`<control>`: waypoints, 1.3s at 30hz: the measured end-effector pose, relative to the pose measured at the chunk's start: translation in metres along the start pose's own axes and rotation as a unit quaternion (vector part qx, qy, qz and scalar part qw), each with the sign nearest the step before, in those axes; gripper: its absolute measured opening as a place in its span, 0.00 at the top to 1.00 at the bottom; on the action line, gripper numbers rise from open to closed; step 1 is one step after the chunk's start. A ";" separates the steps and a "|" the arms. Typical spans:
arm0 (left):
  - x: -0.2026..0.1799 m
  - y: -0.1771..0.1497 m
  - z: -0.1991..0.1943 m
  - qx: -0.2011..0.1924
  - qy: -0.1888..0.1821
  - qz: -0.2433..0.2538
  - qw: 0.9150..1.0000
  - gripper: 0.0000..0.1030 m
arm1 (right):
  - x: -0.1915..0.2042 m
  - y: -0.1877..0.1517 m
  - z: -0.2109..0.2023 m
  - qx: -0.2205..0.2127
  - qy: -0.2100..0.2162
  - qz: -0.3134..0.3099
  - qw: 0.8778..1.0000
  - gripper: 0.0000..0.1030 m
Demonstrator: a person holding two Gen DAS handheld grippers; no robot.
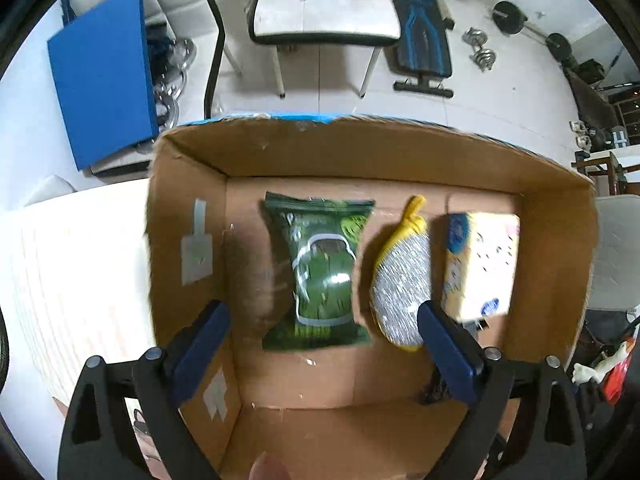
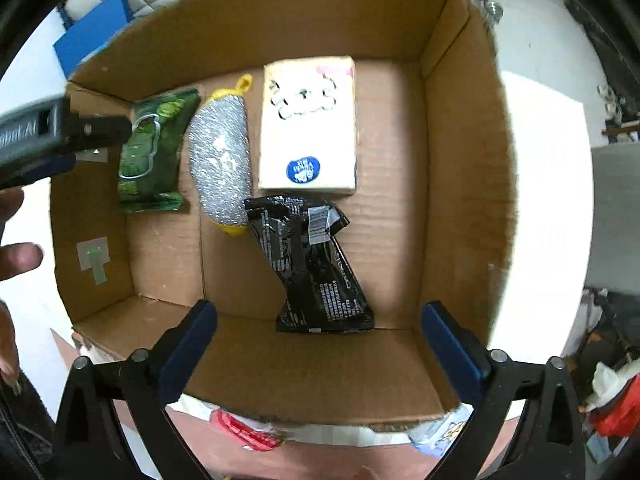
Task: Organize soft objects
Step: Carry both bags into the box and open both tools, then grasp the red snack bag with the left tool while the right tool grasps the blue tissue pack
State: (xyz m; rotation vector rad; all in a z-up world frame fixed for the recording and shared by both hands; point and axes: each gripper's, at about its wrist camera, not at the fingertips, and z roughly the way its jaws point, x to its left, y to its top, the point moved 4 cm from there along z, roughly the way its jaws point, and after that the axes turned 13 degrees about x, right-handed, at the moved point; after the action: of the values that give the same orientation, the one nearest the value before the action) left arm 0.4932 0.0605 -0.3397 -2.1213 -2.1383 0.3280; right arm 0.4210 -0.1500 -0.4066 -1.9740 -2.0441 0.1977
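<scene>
An open cardboard box [image 1: 360, 152] [image 2: 460, 200] holds a green wipes pack [image 1: 324, 272] [image 2: 154, 148], a silver and yellow scrub pad [image 1: 402, 280] [image 2: 222, 160], a cream tissue pack [image 1: 480, 264] [image 2: 308, 124] and a black pouch [image 2: 316, 264]. My left gripper [image 1: 324, 344] is open and empty above the green pack; its body also shows at the left of the right wrist view [image 2: 60, 136]. My right gripper [image 2: 320, 344] is open and empty above the box's near wall, close to the black pouch.
The box stands on a white table [image 1: 80, 264]. A blue board [image 1: 100, 80], a white chair [image 1: 324, 8] and gym weights [image 1: 508, 16] lie beyond. Colourful packs [image 2: 248, 432] lie below the box's near flap.
</scene>
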 end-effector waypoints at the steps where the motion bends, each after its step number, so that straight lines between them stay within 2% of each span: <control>1: 0.001 -0.005 -0.004 -0.008 -0.001 0.002 1.000 0.06 | 0.000 -0.003 -0.004 -0.008 -0.008 -0.003 1.000 0.00; 5: 0.002 -0.036 -0.016 -0.037 -0.010 0.004 0.999 0.02 | 0.004 -0.021 -0.019 -0.045 -0.029 -0.018 0.998 0.00; 10: 0.004 -0.073 -0.031 -0.064 -0.031 -0.003 0.997 0.02 | 0.003 -0.044 -0.032 -0.068 -0.018 -0.018 0.997 0.00; 14: 0.000 -0.105 -0.052 -0.094 -0.014 -0.003 0.995 0.02 | 0.005 -0.065 -0.048 -0.091 -0.007 -0.020 0.996 0.00; 19: 0.002 -0.129 -0.071 -0.118 -0.006 -0.010 0.993 0.02 | 0.012 -0.091 -0.066 -0.122 -0.001 -0.035 0.992 0.00; 22: 0.002 -0.156 -0.088 -0.148 0.007 -0.031 0.988 0.02 | 0.011 -0.117 -0.079 -0.142 0.006 -0.062 0.988 0.00; 25: 0.003 -0.190 -0.087 -0.161 -0.008 -0.058 0.985 0.02 | 0.000 -0.148 -0.077 -0.141 -0.011 -0.087 0.986 0.00; 27: 0.002 -0.216 -0.065 -0.142 -0.025 -0.076 0.987 0.02 | -0.016 -0.169 -0.068 -0.133 -0.026 -0.097 0.986 0.00; 28: 0.002 -0.226 -0.049 -0.123 -0.041 -0.083 0.988 0.02 | -0.025 -0.176 -0.063 -0.126 -0.036 -0.100 0.986 0.00; 29: 0.000 -0.238 -0.024 -0.087 -0.073 -0.090 0.989 0.02 | -0.039 -0.185 -0.052 -0.110 -0.058 -0.099 0.987 0.00; 31: -0.001 -0.253 0.013 -0.043 -0.113 -0.111 0.986 0.07 | -0.065 -0.194 -0.035 -0.090 -0.084 -0.091 0.988 0.00; 32: -0.001 -0.260 0.036 -0.025 -0.127 -0.131 0.983 0.14 | -0.077 -0.197 -0.025 -0.079 -0.092 -0.087 0.989 0.00; 35: -0.009 -0.270 0.088 0.029 -0.144 -0.146 0.978 0.23 | -0.111 -0.199 0.010 -0.037 -0.100 -0.072 0.992 0.00; 39: -0.019 -0.281 0.135 0.067 -0.147 -0.160 0.974 0.23 | -0.135 -0.195 0.052 0.000 -0.101 -0.072 0.992 0.00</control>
State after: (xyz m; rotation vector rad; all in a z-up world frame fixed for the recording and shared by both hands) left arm 0.1887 0.0320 -0.4043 -1.7064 -2.4859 0.7680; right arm 0.2221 -0.2884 -0.4131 -1.8643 -2.3002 0.3788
